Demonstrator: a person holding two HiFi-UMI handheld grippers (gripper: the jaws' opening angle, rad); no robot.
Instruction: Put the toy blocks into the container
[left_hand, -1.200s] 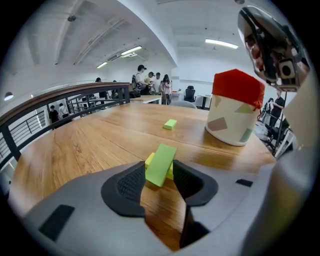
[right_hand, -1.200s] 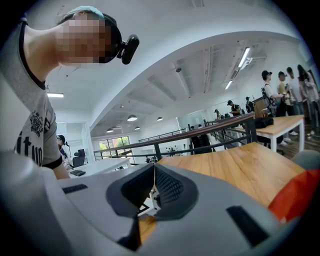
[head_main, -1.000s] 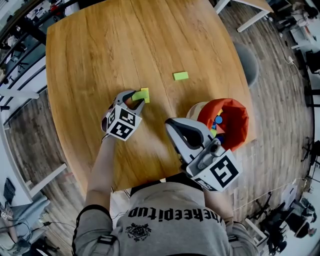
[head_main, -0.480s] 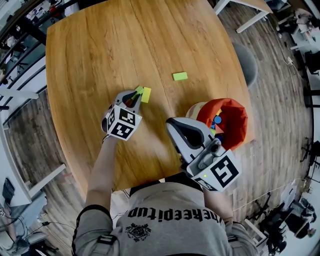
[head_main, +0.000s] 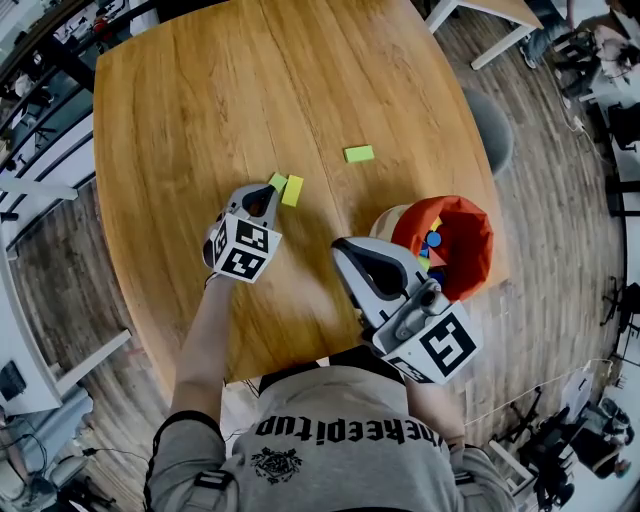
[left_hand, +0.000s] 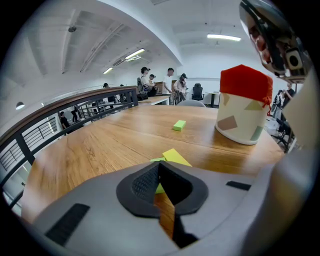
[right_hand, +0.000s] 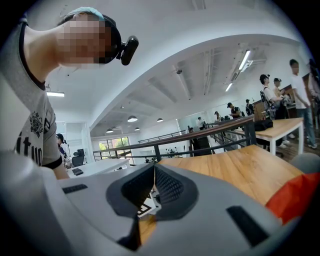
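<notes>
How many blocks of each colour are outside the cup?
Green blocks: 2
Yellow blocks: 1
Total: 3

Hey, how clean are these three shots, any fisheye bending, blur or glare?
Head view: strong fisheye, the table bows at its edges, all sharp. Left gripper view: black round vignette, near jaws soft, the container crisp, ceiling lights blown out. Right gripper view: same vignette, a mosaic patch overlaid.
</notes>
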